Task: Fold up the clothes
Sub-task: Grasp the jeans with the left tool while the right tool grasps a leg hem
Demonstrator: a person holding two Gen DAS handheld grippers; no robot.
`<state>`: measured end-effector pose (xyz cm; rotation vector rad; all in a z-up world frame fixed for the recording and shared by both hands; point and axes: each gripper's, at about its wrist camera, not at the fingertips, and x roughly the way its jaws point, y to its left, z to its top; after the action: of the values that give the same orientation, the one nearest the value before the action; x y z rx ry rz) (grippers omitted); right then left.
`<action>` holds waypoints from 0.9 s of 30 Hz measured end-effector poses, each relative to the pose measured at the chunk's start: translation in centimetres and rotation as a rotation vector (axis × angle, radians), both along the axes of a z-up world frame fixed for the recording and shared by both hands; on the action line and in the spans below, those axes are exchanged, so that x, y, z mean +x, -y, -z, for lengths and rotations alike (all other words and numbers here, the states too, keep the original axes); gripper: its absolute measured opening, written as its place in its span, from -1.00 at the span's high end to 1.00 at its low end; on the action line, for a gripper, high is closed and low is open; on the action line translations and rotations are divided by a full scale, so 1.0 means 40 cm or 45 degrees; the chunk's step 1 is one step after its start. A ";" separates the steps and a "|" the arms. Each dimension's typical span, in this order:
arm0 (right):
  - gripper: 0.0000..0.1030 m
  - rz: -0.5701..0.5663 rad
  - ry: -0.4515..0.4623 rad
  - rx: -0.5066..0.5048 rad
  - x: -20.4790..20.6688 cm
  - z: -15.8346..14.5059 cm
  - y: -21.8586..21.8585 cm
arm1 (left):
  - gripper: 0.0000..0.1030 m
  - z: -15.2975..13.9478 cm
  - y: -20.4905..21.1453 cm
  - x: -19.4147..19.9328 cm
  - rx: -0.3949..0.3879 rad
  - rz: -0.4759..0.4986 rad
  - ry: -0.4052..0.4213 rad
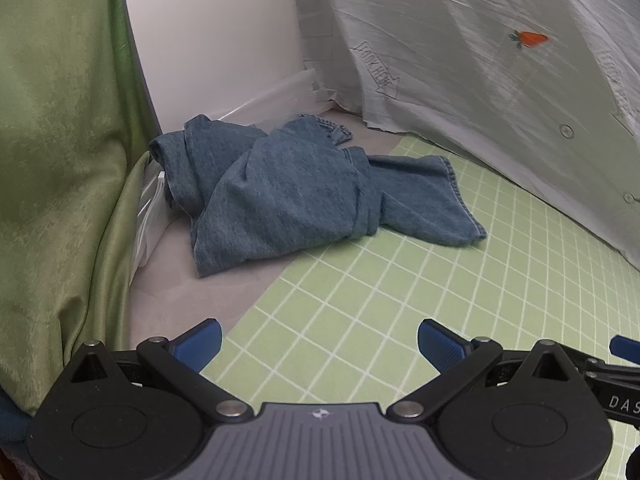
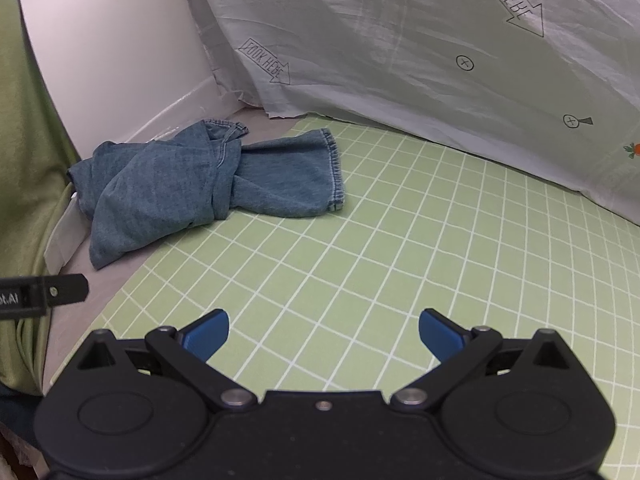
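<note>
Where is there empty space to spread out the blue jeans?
The green grid mat is bare between the crumpled jeans, the carrot-print sheet and both open grippers. The far left corner is crowded: jeans bunched against the white wall and green curtain.

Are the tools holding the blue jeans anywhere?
No. The left tool and right tool are open, apart from the crumpled jeans.

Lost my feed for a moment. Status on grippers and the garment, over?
Left gripper and right gripper: jaws open, empty, short of the garment. Denim garment crumpled, unfolded, half on the green grid mat. Nothing in the way.
</note>
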<state>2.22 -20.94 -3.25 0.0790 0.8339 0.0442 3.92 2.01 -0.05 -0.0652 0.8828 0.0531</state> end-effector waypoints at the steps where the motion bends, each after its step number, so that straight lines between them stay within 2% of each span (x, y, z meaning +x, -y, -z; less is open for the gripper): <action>1: -0.99 0.004 -0.005 0.000 0.012 0.002 -0.001 | -0.99 0.001 -0.011 0.016 -0.004 -0.007 -0.004; 7: -0.99 0.038 -0.047 -0.004 0.123 0.032 -0.011 | -0.98 0.022 -0.089 0.138 -0.027 -0.051 -0.040; 15: -0.95 0.076 -0.078 -0.025 0.362 0.096 -0.023 | -0.86 0.082 -0.161 0.363 -0.002 -0.089 -0.072; 17: -0.91 0.075 -0.092 -0.028 0.422 0.123 -0.023 | -0.75 0.103 -0.177 0.416 -0.005 -0.105 -0.086; 19: -0.89 0.074 -0.102 -0.024 0.474 0.152 -0.024 | -0.56 0.126 -0.194 0.463 -0.017 -0.120 -0.103; 21: -0.78 0.077 -0.119 -0.030 0.517 0.185 -0.022 | -0.40 0.147 -0.207 0.498 -0.038 -0.133 -0.121; 22: -0.73 0.079 -0.127 -0.033 0.539 0.201 -0.021 | -0.23 0.157 -0.213 0.512 -0.051 -0.141 -0.132; 25: -0.43 0.071 -0.156 -0.032 0.584 0.241 -0.017 | 0.03 0.176 -0.223 0.528 -0.088 -0.159 -0.154; 27: -0.04 0.041 -0.152 -0.008 0.592 0.255 -0.015 | 0.19 0.183 -0.226 0.528 -0.109 -0.165 -0.159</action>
<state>25.92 -20.33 -13.44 0.0900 0.9519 0.0063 25.06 11.06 -7.37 -0.2006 1.0048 0.1420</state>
